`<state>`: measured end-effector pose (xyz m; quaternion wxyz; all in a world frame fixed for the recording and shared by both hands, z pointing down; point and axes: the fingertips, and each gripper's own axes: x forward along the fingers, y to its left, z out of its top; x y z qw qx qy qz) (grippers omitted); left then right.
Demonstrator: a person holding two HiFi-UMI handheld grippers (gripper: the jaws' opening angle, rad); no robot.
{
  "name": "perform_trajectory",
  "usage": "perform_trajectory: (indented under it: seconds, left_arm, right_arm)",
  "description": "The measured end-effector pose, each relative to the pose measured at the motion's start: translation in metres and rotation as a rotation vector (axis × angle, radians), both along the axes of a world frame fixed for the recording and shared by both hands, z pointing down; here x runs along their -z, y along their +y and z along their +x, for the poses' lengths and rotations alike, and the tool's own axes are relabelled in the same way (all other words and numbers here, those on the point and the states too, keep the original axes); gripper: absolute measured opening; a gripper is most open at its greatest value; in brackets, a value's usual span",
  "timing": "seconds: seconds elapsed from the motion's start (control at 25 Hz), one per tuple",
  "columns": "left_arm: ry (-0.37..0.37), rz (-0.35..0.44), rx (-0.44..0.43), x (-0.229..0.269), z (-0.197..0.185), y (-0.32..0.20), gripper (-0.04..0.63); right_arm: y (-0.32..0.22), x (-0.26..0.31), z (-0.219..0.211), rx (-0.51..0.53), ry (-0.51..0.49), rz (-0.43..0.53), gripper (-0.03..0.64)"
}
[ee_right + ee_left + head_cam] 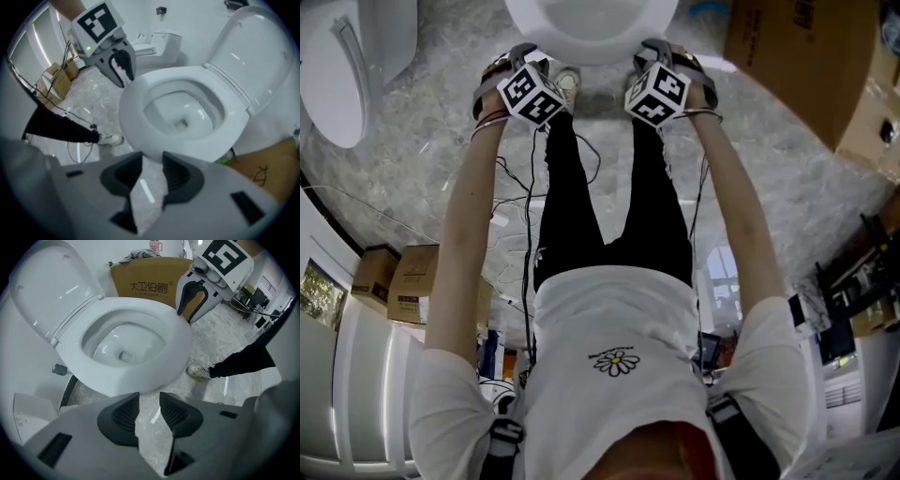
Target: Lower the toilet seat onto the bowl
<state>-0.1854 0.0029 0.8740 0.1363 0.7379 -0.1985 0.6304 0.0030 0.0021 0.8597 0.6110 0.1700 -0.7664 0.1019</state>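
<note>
The white toilet [591, 28] stands just ahead of my feet. Its seat ring [173, 333] lies flat on the bowl, and the lid [47, 282] stands raised behind it. In the right gripper view the seat [136, 108] and the raised lid [253, 51] show the same. My left gripper [149, 404] is open and empty, just short of the bowl's front left rim. My right gripper [152, 166] is open too, with only floor between its jaws, at the front right rim. Each gripper shows in the other's view: the right gripper [192, 298] and the left gripper [121, 65].
A brown cardboard box [145, 282] stands beside the toilet. A second toilet [347, 66] is at the left, with another fixture [159, 44] behind. More boxes [403, 281] and cables [525, 187] lie on the marble floor. My shoe [199, 372] is near the bowl.
</note>
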Motion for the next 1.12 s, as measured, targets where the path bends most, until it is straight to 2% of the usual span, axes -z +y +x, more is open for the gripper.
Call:
perform_trajectory:
  seconds: [0.2,0.32,0.44,0.56,0.72,0.88,1.0,1.12]
  left_arm:
    - [-0.005,0.079,0.069,0.001,0.001,-0.003,0.160]
    - [-0.029,0.012,0.139,-0.002,0.002,0.008,0.161]
    - [-0.033,-0.009,0.126,0.005,0.011,0.006,0.161]
    - [-0.017,0.025,0.153,0.027,0.013,-0.013,0.161]
    - [0.029,0.082,0.238,0.077,0.019,-0.051,0.160]
    - [0.124,0.198,0.329,0.154,0.033,-0.091,0.154]
    - [0.275,0.282,0.424,0.221,0.054,-0.115,0.126]
    - [0.403,0.394,0.470,0.290,0.072,-0.128,0.061]
  right_arm:
    - [-0.003,0.001,0.004,-0.058,-0.009,-0.087,0.142]
    - [-0.017,0.006,0.006,-0.165,-0.053,-0.129,0.057]
    - [-0.033,0.019,0.009,-0.252,-0.108,-0.102,0.057]
    - [-0.035,0.038,0.004,-0.251,-0.125,-0.084,0.052]
    - [-0.041,0.082,-0.004,-0.172,-0.115,-0.021,0.051]
    - [-0.064,0.152,-0.012,-0.185,-0.162,0.102,0.051]
    - [-0.096,0.224,-0.016,-0.255,-0.252,0.228,0.051]
    - [-0.121,0.304,-0.020,-0.342,-0.371,0.377,0.047]
